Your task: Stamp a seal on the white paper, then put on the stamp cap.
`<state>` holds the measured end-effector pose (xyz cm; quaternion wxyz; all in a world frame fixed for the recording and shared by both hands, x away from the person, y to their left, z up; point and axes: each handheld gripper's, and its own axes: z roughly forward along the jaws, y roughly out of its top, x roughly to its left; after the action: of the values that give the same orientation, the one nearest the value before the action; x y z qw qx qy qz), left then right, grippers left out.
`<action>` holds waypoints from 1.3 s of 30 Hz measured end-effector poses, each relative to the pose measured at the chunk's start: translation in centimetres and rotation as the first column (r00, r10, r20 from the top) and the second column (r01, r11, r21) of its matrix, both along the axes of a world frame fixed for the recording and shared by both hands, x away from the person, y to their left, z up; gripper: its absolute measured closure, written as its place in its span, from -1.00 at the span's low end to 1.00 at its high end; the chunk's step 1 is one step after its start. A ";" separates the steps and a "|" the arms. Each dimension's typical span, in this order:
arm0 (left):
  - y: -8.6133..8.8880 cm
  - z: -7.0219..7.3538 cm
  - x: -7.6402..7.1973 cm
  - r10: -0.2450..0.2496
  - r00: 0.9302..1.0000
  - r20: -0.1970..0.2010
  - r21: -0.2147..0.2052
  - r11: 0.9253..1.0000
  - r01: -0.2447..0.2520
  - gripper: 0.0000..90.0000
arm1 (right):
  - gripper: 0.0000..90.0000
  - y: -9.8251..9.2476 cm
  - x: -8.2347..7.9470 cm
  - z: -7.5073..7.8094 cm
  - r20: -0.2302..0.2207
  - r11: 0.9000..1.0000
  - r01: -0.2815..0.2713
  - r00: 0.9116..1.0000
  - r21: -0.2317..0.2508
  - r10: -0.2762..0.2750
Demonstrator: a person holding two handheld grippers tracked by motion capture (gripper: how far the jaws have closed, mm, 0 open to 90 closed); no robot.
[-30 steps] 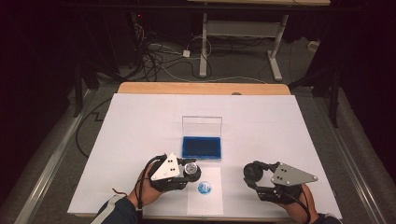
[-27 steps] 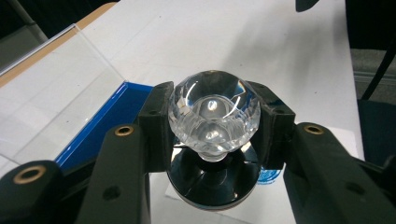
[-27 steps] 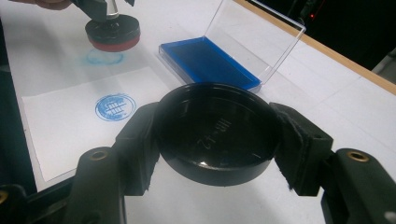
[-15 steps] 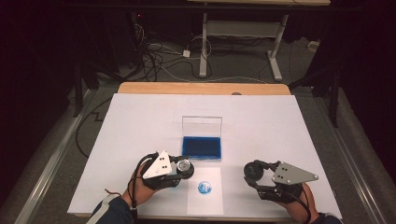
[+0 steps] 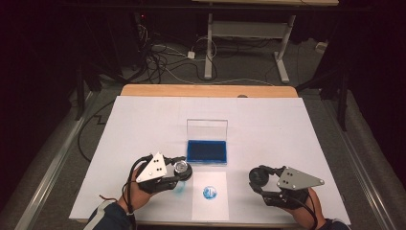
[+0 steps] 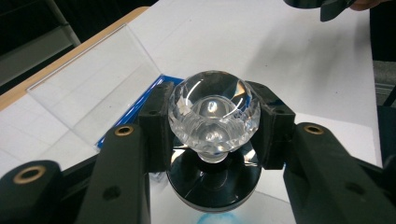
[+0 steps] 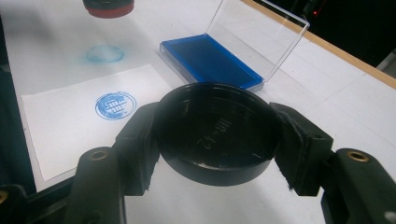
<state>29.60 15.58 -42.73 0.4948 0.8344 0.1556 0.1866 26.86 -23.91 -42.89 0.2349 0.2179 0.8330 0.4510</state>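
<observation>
My left gripper (image 6: 212, 126) has its fingers clamped on the crystal-knobbed stamp (image 6: 213, 112), held just above the desk (image 5: 143, 115) left of the paper slip (image 5: 209, 207), near the open blue ink pad (image 5: 206, 151). My right gripper (image 7: 217, 135) has its fingers closed around the black cap (image 7: 215, 133), right of the slip, which carries a blue round print (image 5: 209, 192)

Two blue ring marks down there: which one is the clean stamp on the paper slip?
The sharp round print on the paper slip; the other is a faint smudge on the bare table cover.
</observation>
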 end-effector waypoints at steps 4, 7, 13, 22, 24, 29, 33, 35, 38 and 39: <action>0.5 0.0 0.1 0.013 1.000 0.000 -0.005 1.000 -0.013 0.20 | -0.15 0.0 0.1 0.0 -0.001 1.000 0.000 1.000 0.000 0.000; 0.7 0.1 0.2 0.020 1.000 0.002 -0.004 1.000 -0.020 0.20 | -0.15 0.1 0.1 -0.1 -0.001 1.000 -0.002 1.000 -0.002 0.002; 1.2 0.2 0.3 0.034 0.999 0.000 -0.018 0.999 -0.034 0.20 | -0.15 0.0 0.1 -0.1 -0.003 1.000 -0.001 1.000 -0.003 0.001; 1.6 0.6 0.3 0.044 0.999 0.010 -0.040 0.998 -0.044 0.20 | -0.15 0.9 0.4 -0.4 -0.012 1.000 -0.021 1.000 -0.019 0.020; 1.7 0.6 0.3 0.044 0.999 0.012 -0.045 0.998 -0.043 0.20 | -0.15 0.9 0.4 -0.5 -0.020 1.000 -0.019 1.000 -0.017 0.018; 1.7 0.9 0.4 0.042 0.999 0.014 -0.067 0.997 -0.041 0.20 | -0.15 1.3 0.5 -0.6 -0.023 0.999 -0.024 0.999 -0.021 0.024; 1.6 1.3 0.4 0.038 0.999 0.019 -0.089 0.995 -0.036 0.20 | -0.15 1.8 0.8 -0.8 -0.032 0.999 -0.033 0.999 -0.028 0.032; 1.6 1.5 0.3 0.033 0.999 0.024 -0.094 0.995 -0.030 0.20 | -0.15 2.1 1.0 -0.9 -0.034 0.999 -0.037 0.999 -0.035 0.036; 1.5 1.7 0.2 0.026 0.999 0.023 -0.108 0.994 -0.023 0.20 | -0.15 2.6 1.3 -1.1 -0.046 0.998 -0.041 0.998 -0.037 0.040; 1.4 1.7 0.2 0.026 0.999 0.024 -0.108 0.994 -0.024 0.20 | -0.15 2.8 1.4 -1.1 -0.047 0.998 -0.047 0.998 -0.039 0.045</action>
<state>29.82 17.00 -40.98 0.5388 0.8019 0.1696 0.1948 28.30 -21.14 -44.04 0.2094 0.2043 0.8519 0.4343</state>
